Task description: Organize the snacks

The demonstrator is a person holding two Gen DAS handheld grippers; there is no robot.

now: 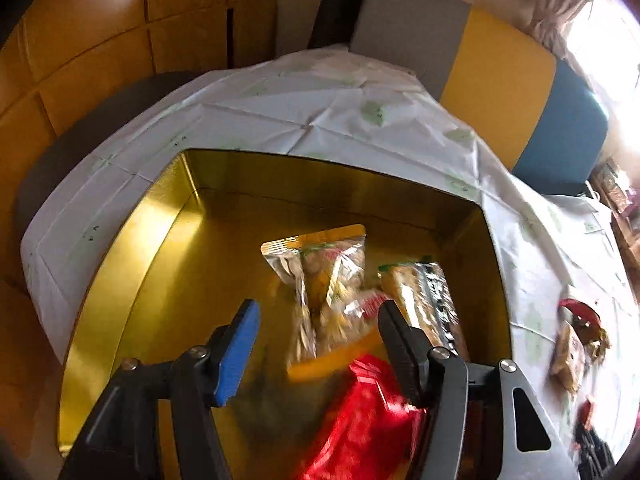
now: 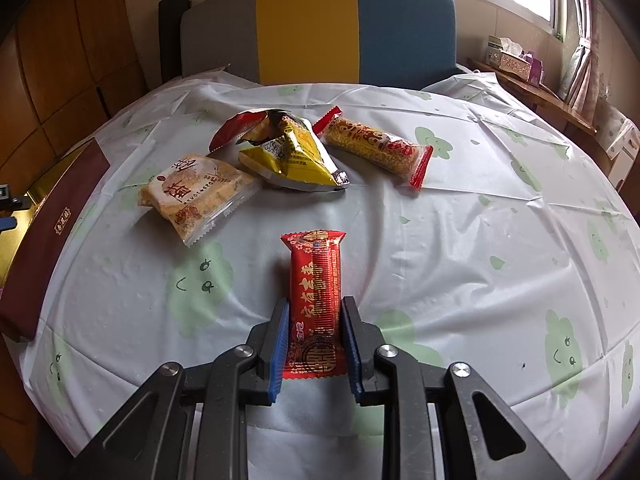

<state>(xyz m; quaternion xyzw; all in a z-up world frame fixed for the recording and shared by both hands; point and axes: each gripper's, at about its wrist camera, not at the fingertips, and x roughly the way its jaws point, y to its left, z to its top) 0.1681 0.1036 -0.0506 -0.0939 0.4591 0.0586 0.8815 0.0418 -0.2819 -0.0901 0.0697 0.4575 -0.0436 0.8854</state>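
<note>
In the left wrist view, the left gripper (image 1: 316,344) hangs spread over the gold box (image 1: 132,260), a red packet (image 1: 360,420) loose beneath it beside two packets already inside. In the right wrist view, the right gripper (image 2: 314,334) pinches a red bar (image 2: 316,300) right of the box; four snacks (image 2: 288,152) remain on the tablecloth (image 2: 460,240).

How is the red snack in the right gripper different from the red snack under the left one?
The right hand-held gripper squeezes its slim red bar, sharp and straight. The left hand-held gripper stands open; its red packet looks blurred and unpinched, over the gold box. Both wrappers are red.
</note>
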